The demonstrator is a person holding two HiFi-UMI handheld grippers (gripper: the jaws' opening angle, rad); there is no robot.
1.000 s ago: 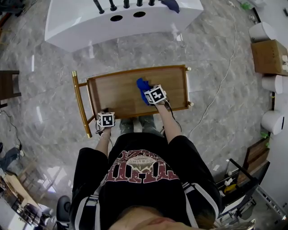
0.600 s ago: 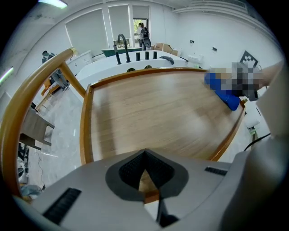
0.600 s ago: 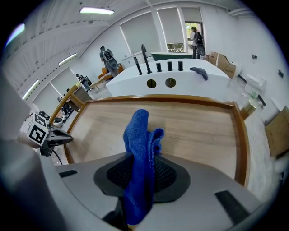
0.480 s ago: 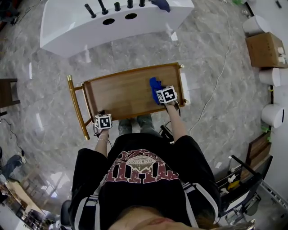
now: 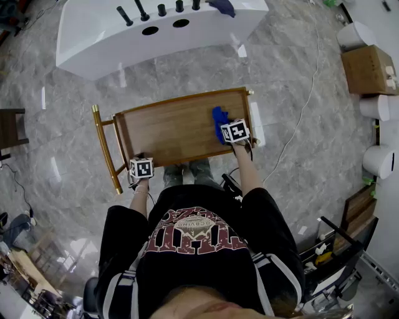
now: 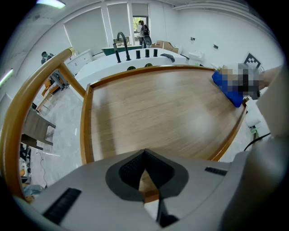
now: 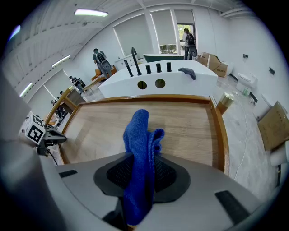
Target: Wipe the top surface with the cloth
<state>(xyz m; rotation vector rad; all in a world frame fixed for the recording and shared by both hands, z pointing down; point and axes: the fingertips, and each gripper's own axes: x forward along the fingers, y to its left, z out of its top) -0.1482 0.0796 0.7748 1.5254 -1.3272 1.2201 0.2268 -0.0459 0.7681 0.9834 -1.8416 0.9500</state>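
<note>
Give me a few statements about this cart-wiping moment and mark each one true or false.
1. The right tool is shut on a blue cloth. True.
2. The cloth sits at the left end of the wooden cart top. False: it is near the right end.
3. The left tool holds a second cloth. False: it grips the cart's wooden rim at the near left corner.
4. A white unit with black fittings stands beyond the cart. True.

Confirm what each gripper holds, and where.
Right gripper: shut on the blue cloth, pinching its bunched end; the rest sticks out past the jaws. Left gripper: shut on the cart's wooden rim, near-left corner.
</note>
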